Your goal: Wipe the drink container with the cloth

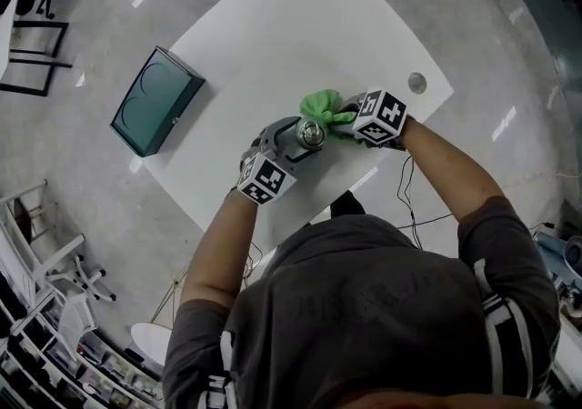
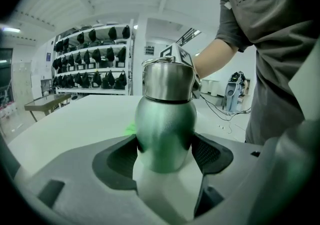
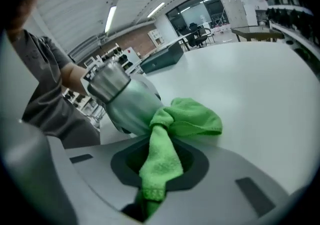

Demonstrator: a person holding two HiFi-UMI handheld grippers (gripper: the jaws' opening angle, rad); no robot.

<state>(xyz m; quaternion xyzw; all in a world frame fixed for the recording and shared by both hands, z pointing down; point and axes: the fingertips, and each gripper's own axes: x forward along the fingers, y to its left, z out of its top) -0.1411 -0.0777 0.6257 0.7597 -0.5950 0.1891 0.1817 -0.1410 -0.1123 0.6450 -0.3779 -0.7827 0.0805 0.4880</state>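
While the left gripper (image 2: 165, 151) clamps its jaws around the lower body of the drink container (image 2: 165, 119), the bottle is held roughly upright over the near part of the white table (image 1: 273, 44). That hold, I judge, leaves its shoulder and side free for wiping. Whether its base rests on the table I cannot tell.

The right gripper (image 3: 157, 169) has its jaws closed on a strip of the green cloth (image 3: 187, 119), and the bunched end touches the bottle's side just below the steel cap (image 2: 167, 81). The cap is on, so the contents stay hidden. A teal box (image 1: 156, 100) sits well apart near the table's left edge, closed too.
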